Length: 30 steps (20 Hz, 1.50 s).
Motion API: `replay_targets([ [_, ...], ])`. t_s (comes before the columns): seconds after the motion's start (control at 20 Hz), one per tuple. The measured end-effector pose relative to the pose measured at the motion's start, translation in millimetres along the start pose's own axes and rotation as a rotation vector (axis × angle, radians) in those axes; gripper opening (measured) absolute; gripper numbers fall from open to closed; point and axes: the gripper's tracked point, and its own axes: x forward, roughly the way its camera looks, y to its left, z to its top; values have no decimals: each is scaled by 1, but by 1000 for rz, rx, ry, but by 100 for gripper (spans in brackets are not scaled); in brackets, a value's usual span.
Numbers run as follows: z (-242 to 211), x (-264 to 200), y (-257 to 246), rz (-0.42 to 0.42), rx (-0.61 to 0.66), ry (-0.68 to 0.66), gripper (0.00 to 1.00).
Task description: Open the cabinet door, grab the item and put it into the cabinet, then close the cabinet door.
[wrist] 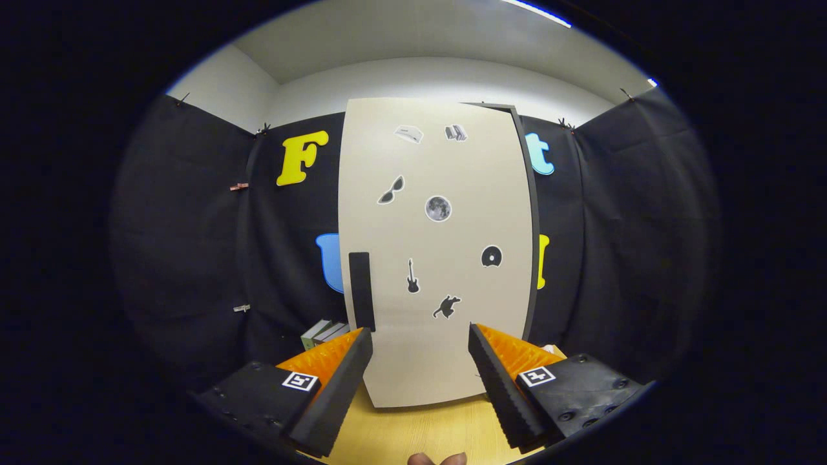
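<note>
Gripper (420,336): two fingers spread wide apart, nothing between them; both tips level with the lower part of the door, apart from it.
Fingers (349,368): two, each carrying one square marker tag near its base; their bases are cut off by the view.
Hand (437,459): fingertips of a person show just behind the fingers, the rest cut off.
Table (420,433): pale wood surface under and between the fingers; the cabinet stands on it.
Cabinet door (439,258): one, light beige, just ahead of the fingers, upright, long axis vertical, flat face turned toward the gripper; shut or nearly so, with a thin dark gap along its top right corner.
Handle (362,290): one dark vertical bar on the door's left edge, low down, just above the left fingertip.
Stickers (438,208): seven on the door, among them sunglasses, a moon, a disc, a guitar; the two at the top are too small to make out.
Cabinet body (532,258): hidden behind the door; a dark edge shows along the right side.
Books (323,333): a small stack left of the cabinet, partly hidden by the left finger; number cannot be told.
Item to be stored: cannot be identified with certainty.
</note>
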Motion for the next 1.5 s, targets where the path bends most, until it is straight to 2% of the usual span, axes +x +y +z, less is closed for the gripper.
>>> replay_targets([
  [1.5,-7,2,5,-1,-3,0,97],
])
